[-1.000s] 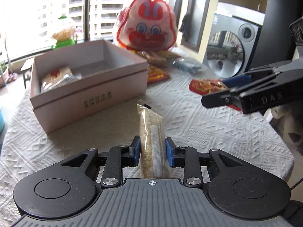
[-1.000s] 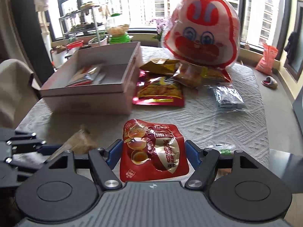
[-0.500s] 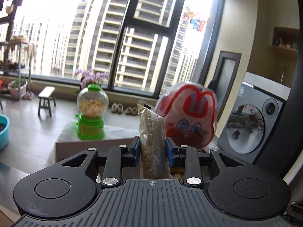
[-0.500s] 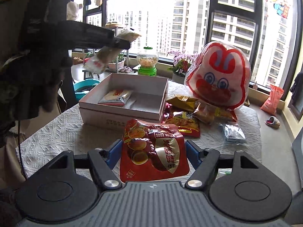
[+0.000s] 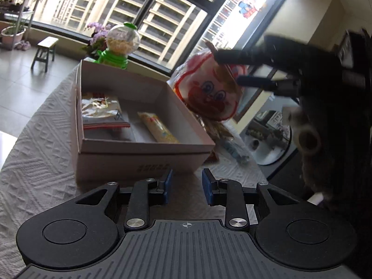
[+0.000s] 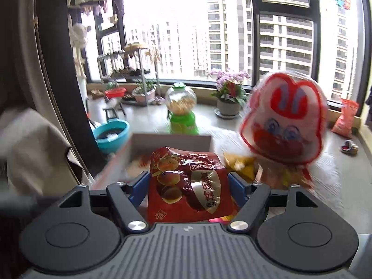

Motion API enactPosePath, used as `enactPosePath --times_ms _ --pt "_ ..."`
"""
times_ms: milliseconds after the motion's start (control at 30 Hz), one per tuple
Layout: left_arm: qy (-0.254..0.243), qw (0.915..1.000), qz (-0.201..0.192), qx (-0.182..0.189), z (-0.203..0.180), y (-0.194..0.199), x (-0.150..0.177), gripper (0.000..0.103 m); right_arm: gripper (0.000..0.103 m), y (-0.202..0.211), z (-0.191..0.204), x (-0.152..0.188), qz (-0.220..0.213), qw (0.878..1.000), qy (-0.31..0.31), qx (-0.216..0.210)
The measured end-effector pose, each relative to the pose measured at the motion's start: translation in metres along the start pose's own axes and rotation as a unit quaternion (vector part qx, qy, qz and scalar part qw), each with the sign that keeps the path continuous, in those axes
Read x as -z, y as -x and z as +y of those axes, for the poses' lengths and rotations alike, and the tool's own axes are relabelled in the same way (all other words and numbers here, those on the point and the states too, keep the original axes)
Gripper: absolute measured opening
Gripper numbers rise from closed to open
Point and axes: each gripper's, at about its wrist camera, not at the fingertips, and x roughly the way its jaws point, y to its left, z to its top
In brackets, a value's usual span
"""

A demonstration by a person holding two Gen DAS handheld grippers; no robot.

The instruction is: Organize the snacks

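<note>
A pale pink cardboard box [image 5: 144, 160] stands open on the white table. Inside it lie a clear snack bag [image 5: 102, 111] and a long yellow snack bar [image 5: 158, 127]. My left gripper [image 5: 185, 187] is open and empty, just in front of the box's near wall. My right gripper [image 6: 188, 186] is shut on a red quail-egg snack pouch [image 6: 188, 186] and holds it in the air near the box [image 6: 172, 139]. In the left wrist view the right gripper [image 5: 255, 69] shows blurred at the upper right, above the table.
A big red-and-white rabbit-face bag [image 5: 209, 93] stands behind the box, also in the right wrist view [image 6: 283, 121]. Yellow snack packets [image 6: 239, 165] lie at its foot. A green candy dispenser [image 5: 116, 46] stands beyond the box. The table edge curves at left.
My left gripper has let go of the long snack bar, which now lies in the box, and has tipped down toward the table. My right gripper has lifted the red pouch toward the box.
</note>
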Motion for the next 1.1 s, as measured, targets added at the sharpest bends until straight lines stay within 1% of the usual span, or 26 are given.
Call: enactPosePath --times_ms 67,100,167,233,300,367,433,467,500,567,667,700,733,767,833,867,933,1033,1067,1100 --pt "0.007 0.9997 0.008 -0.023 0.010 -0.005 0.005 0.032 0.079 -0.028 -0.001 -0.025 0.014 1.000 -0.019 -0.002" --pt "0.012 0.9995 0.007 -0.027 0.014 -0.006 0.006 0.032 0.079 -0.035 -0.004 -0.030 0.015 1.000 -0.026 0.007" --pt "0.019 0.9991 -0.008 -0.036 0.023 -0.002 0.008 0.032 0.079 -0.037 -0.011 -0.026 0.018 0.999 -0.022 0.028" --pt "0.020 0.9983 -0.022 -0.049 0.031 0.001 0.003 0.032 0.079 -0.028 -0.029 -0.007 0.029 0.998 -0.020 0.045" --pt "0.021 0.9976 -0.032 -0.058 0.037 0.002 -0.003 0.030 0.079 -0.017 -0.047 0.015 0.043 0.996 -0.015 0.074" --pt "0.025 0.9966 -0.041 -0.066 0.040 0.003 -0.009 0.031 0.079 -0.005 -0.070 0.040 0.057 0.992 -0.005 0.111" --pt "0.023 0.9938 -0.059 -0.091 0.041 0.004 -0.013 0.031 0.079 0.005 -0.093 0.061 0.069 0.986 -0.008 0.152" --pt "0.023 0.9924 -0.066 -0.101 0.041 0.004 -0.016 0.031 0.079 0.008 -0.109 0.070 0.075 0.983 -0.024 0.168" --pt "0.024 0.9917 -0.070 -0.105 0.041 0.005 -0.017 0.031 0.079 0.010 -0.123 0.075 0.078 0.981 -0.043 0.175" --pt "0.023 0.9922 -0.070 -0.101 0.038 0.005 -0.019 0.031 0.079 0.012 -0.148 0.083 0.079 0.977 -0.080 0.183" --pt "-0.007 0.9946 -0.050 -0.091 0.024 -0.001 -0.016 0.031 0.079 -0.005 -0.167 0.089 0.088 0.968 -0.100 0.211" --pt "-0.016 0.9950 -0.044 -0.088 0.019 -0.002 -0.015 0.031 0.079 -0.014 -0.167 0.085 0.084 0.968 -0.101 0.214" --pt "-0.029 0.9957 -0.037 -0.081 0.012 -0.007 -0.013 0.031 0.079 -0.022 -0.165 0.082 0.077 0.970 -0.100 0.206" --pt "-0.038 0.9961 -0.031 -0.073 0.006 -0.009 -0.012 0.031 0.079 -0.030 -0.161 0.076 0.070 0.974 -0.099 0.192" --pt "-0.054 0.9965 -0.022 -0.060 -0.003 -0.012 -0.012 0.031 0.079 -0.054 -0.149 0.057 0.062 0.982 -0.104 0.147" --pt "-0.062 0.9964 -0.019 -0.055 -0.008 -0.014 -0.011 0.031 0.079 -0.066 -0.143 0.048 0.063 0.984 -0.107 0.127" --pt "-0.069 0.9964 -0.015 -0.048 -0.014 -0.017 -0.009 0.031 0.079 -0.092 -0.137 0.028 0.071 0.985 -0.119 0.104" --pt "-0.074 0.9968 0.003 -0.032 -0.016 -0.022 -0.005 0.031 0.079 -0.141 -0.134 0.001 0.080 0.981 -0.143 0.106" --pt "-0.077 0.9966 0.009 -0.029 -0.015 -0.025 -0.004 0.031 0.079 -0.155 -0.133 -0.003 0.087 0.980 -0.139 0.112" --pt "-0.080 0.9964 0.013 -0.026 -0.014 -0.026 -0.003 0.031 0.079 -0.174 -0.131 -0.007 0.099 0.978 -0.129 0.128"
